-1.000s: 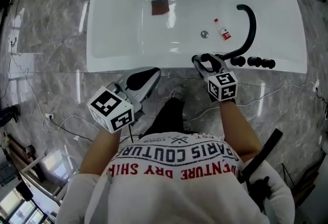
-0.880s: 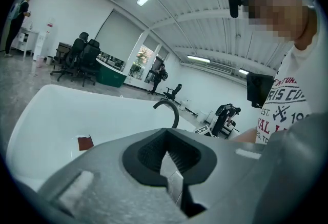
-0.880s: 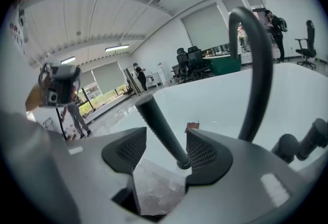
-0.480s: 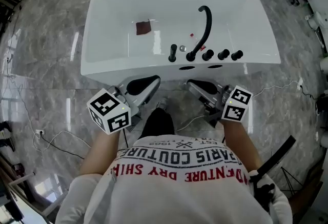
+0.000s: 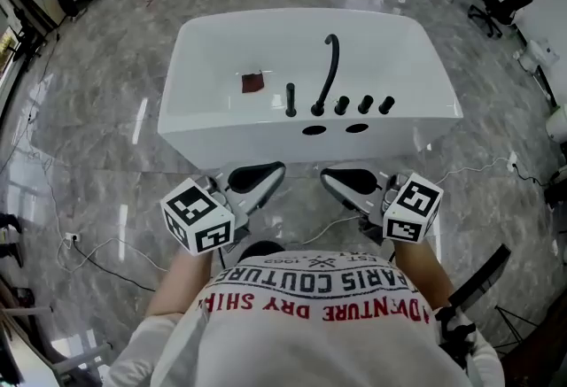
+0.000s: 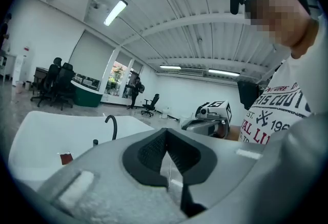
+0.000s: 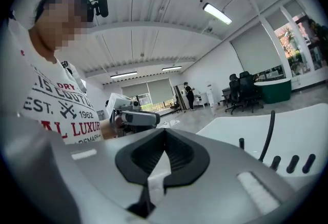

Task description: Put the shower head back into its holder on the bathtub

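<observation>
The white bathtub (image 5: 204, 124) stands ahead of me on the marble floor. On its near rim the black shower head (image 5: 291, 100) stands upright in its holder, left of the curved black faucet (image 5: 332, 66) and a row of black knobs (image 5: 364, 103). My left gripper (image 5: 266, 173) and right gripper (image 5: 337, 179) hang side by side close to my chest, well short of the tub, both shut and empty. In the left gripper view the shower head (image 6: 95, 142) shows small beside the faucet (image 6: 111, 125). The right gripper view shows the shower head (image 7: 241, 143) left of the faucet (image 7: 266, 136).
A red-brown cloth (image 5: 253, 81) lies inside the tub. A white cable (image 5: 469, 171) runs over the floor on the right, another cable (image 5: 97, 243) on the left. Office chairs (image 5: 496, 9) and desks stand far behind the tub.
The right gripper left the tub's rim, where the shower head now stands, and its jaws closed. Both grippers rose and drew back toward my chest, and I stand farther from the tub.
</observation>
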Available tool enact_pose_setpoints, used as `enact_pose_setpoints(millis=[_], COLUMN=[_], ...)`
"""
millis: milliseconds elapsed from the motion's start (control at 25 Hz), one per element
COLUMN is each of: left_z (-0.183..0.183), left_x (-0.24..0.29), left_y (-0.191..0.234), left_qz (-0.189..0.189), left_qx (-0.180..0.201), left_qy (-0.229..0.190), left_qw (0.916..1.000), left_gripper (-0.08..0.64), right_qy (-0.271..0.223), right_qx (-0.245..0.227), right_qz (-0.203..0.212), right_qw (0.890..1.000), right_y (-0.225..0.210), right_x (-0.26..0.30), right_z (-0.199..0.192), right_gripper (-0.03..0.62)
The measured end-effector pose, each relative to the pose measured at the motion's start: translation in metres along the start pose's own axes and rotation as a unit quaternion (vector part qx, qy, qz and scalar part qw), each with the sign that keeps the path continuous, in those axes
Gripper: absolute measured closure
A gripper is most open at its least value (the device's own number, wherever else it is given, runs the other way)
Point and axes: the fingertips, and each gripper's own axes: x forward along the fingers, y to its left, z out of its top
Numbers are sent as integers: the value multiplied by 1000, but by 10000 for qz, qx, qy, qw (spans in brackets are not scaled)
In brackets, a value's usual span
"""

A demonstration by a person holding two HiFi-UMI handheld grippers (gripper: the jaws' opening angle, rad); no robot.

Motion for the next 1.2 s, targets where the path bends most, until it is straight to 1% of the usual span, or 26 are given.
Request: enact_pose_setpoints(millis=[120, 280, 360, 520, 720, 800, 880, 1040, 1200], left_z=[0, -22, -32, -63, -78, -84, -88, -83, -79], left_x=[-1, -22, -47, -117, -176, -187, -192, -196, -197], left_y=[-29, -83, -111, -159, -213, -226, -234, -245, -247], left_qz=[-123, -232, -254, -239, -156, -146, -160, -199, -120], left_qx=[171, 214, 192, 70, 237, 331, 342, 372, 407], left_qy=[69, 195, 188, 293, 244, 243, 246, 201, 198], left_qw=[9998, 9993, 9993, 9993, 9993, 9991, 9990, 9989, 9989], left_gripper=[558, 558, 558, 558, 558, 558, 558, 558, 558], right_qy=[-17, 22, -9, -120, -350, -355, -374, -393, -402], right_qx=[-113, -144, -91, 23, 123, -7, -90, -106, -62], right_qz=[-69, -141, -168, -118, -276, -397, -467, -493, -493], right_qw=[9999, 9998, 9998, 9999, 9989, 9986, 9982, 9980, 9980], right_y=[25, 79, 112, 193, 264, 278, 286, 296, 298], right_x=[-14, -36, -41, -38, -44, -45, -48, -56, -59], right_z=[-7, -30, -38, -61, -76, -78, -77, -74, -73], right_gripper=[588, 588, 588, 588, 588, 588, 588, 588, 588])
